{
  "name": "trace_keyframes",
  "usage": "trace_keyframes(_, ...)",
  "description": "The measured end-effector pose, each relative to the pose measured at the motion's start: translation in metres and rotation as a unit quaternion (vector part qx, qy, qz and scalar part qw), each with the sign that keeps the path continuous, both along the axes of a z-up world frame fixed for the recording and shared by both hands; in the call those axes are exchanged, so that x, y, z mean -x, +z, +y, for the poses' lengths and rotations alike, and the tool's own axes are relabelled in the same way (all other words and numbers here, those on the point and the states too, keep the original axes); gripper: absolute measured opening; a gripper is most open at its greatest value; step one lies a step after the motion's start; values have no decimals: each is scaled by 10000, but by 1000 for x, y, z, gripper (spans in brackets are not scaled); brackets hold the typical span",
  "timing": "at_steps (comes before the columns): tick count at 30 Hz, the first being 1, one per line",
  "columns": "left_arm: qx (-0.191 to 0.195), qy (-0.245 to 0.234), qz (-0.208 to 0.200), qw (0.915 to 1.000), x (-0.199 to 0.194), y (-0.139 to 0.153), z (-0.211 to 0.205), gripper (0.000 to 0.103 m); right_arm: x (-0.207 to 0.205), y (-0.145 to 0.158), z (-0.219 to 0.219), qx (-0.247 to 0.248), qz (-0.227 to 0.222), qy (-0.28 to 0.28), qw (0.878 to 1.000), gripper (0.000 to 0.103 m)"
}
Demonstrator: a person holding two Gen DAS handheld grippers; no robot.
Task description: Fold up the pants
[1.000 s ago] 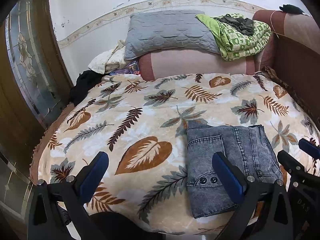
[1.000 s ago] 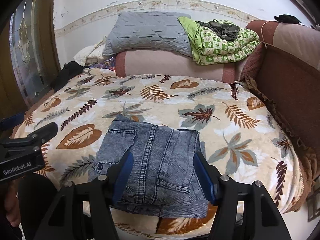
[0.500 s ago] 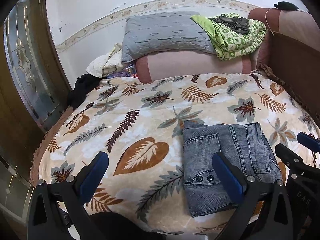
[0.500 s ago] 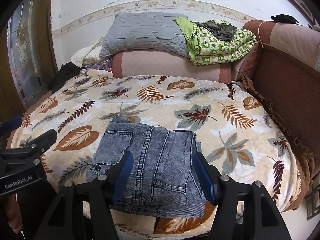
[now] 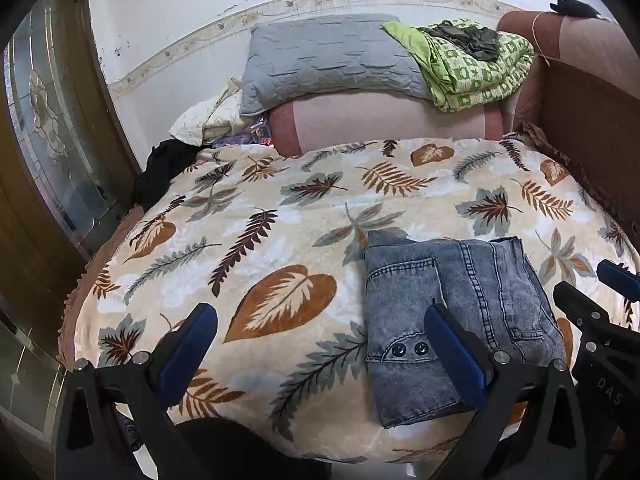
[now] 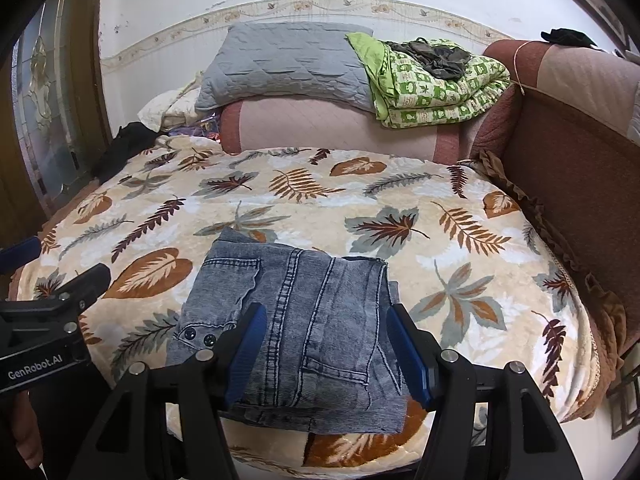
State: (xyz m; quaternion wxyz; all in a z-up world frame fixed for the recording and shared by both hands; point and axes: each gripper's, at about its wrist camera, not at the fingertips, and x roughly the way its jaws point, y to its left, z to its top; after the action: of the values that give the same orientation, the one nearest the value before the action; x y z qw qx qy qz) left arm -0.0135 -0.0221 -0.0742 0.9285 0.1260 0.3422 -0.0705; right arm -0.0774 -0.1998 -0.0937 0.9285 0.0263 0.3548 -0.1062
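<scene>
Hovering over the near edge of the bed (image 6: pixel 460 200), I hold both grippers clear of one pair of pants (image 6: pixel 308 328), grey-blue denim already folded into a compact square on the leaf-print blanket. My left gripper (image 5: pixel 320 344) has its jaws spread wide, empty, with only blanket and the left edge of the pants seen between them. My right gripper (image 6: pixel 326 348) has its jaws about half open, framing the pants from above; the pads do not appear to press the cloth, so I judge nothing is held.

As I read it, the folding looks done or nearly so. To finish well I would check the loose raw hem at the front edge and the flap on the right side. If either is to be tucked, I would nip only the top layer and draw it flat without dragging the stack.

Counted: one pair of pants, two grippers, one grey pillow (image 6: pixel 288 64), one folded green blanket (image 6: pixel 436 84) with a dark garment on top. One black cloth (image 5: pixel 160 168) lies at the far left edge of the bed.
</scene>
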Motion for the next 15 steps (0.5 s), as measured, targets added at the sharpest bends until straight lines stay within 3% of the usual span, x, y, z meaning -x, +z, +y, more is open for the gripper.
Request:
trace_keyframes(8,2,-112,288,9995,-3,-6,-5,103,-1,-1,1,67,32,-31,10000,66)
trace_keyframes(15,-106,-73,246,9996,-2,-7,-6,103,0,0,-1,60,19,-65,10000,66)
